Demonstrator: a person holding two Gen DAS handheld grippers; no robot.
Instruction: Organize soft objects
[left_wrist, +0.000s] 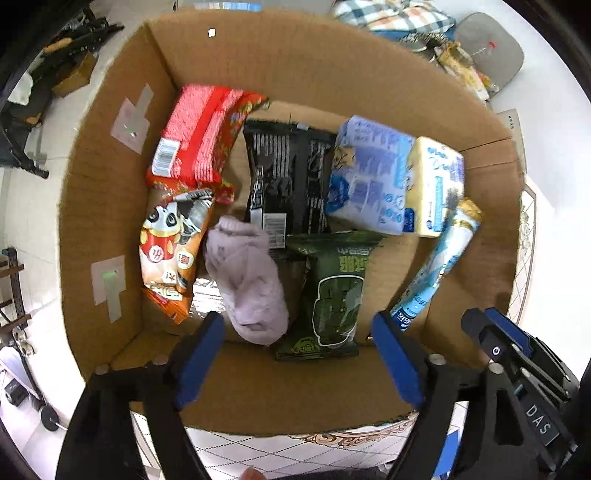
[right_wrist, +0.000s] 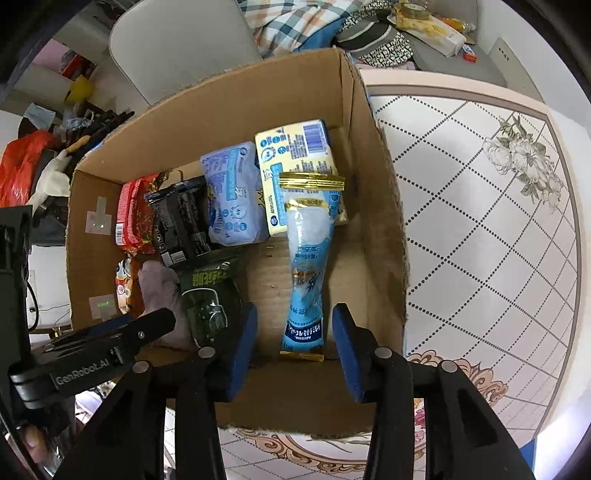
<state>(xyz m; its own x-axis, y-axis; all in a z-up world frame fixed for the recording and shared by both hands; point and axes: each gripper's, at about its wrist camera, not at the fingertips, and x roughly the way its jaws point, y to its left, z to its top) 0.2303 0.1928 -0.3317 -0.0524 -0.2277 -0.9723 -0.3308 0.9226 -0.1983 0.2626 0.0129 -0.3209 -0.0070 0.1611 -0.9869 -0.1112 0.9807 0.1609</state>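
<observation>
So the cardboard box (left_wrist: 110, 206) is open on top and pretty full. A lilac sock (left_wrist: 245, 280) lies crumpled between the panda snack bag (left_wrist: 171, 251) and the green packet (left_wrist: 332, 295). Behind them sit a red pack (left_wrist: 195, 136), a black packet (left_wrist: 288, 181), and blue (left_wrist: 369, 177) and yellow tissue packs (left_wrist: 436, 188). A long light-blue pouch (right_wrist: 304, 273) leans along the right side.

Left gripper (left_wrist: 299, 354): black frame arms, blue fingers (left_wrist: 195, 363), round silver pivot screws behind the pads. Right gripper (right_wrist: 293, 352): identical build, blue fingers (right_wrist: 242, 354). Each body, seen beside the other's claw, carries white lettering: "DAS" on one, "GenRobot.AI" on the other.
</observation>
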